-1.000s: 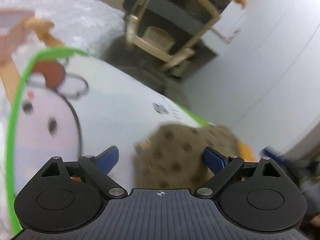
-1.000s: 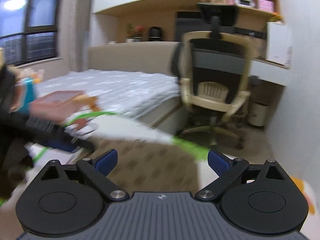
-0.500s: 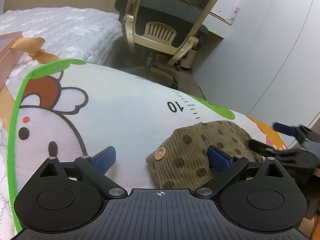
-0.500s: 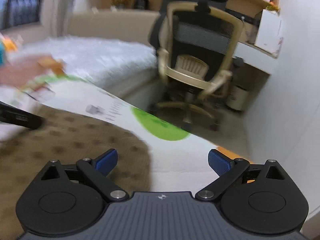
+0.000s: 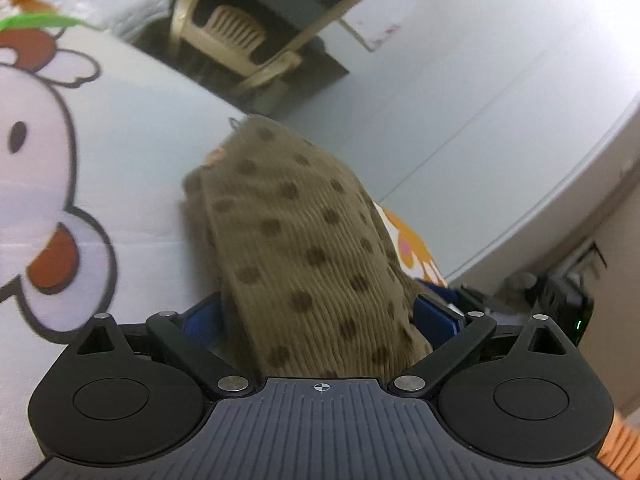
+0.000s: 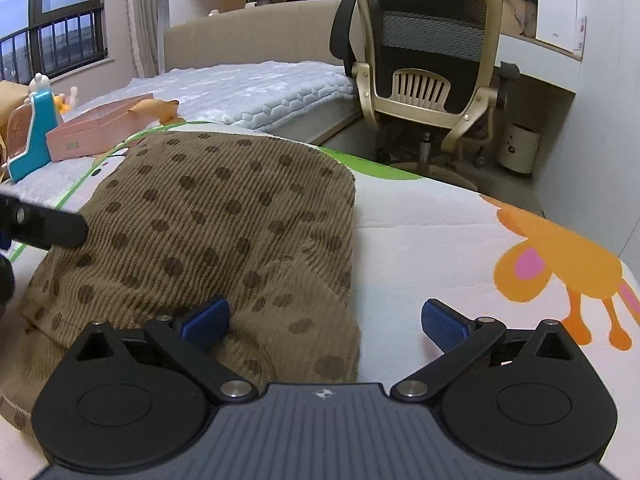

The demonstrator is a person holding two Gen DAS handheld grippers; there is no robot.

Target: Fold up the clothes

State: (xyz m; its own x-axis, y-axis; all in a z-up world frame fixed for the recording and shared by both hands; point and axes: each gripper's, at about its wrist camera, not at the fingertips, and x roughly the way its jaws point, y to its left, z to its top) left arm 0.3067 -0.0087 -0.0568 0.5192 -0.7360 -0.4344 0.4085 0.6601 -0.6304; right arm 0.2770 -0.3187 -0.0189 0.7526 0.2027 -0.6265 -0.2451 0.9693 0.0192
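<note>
A brown corduroy garment (image 6: 224,216) with dark dots lies bunched on a white cartoon-printed mat (image 6: 440,240). In the left wrist view the garment (image 5: 296,248) runs up between the blue fingers of my left gripper (image 5: 320,318), which stands open around it; a pale button (image 5: 216,156) shows at the far end. My right gripper (image 6: 326,320) is open at the garment's near right edge, its left fingertip (image 6: 208,318) over the cloth and its right fingertip (image 6: 444,324) over bare mat. The left gripper's black finger (image 6: 44,224) reaches in from the left.
An office chair (image 6: 428,72) stands past the mat's far edge beside a desk (image 6: 536,52). A pink box (image 6: 96,130) and a blue toy (image 6: 36,132) sit on the bed (image 6: 260,88) at the far left. White wall panels (image 5: 480,100) rise on the right.
My left gripper has moved forward over the garment, so cloth now lies between its fingers. The right gripper has swung left and steadied, with the garment under its left finger.
</note>
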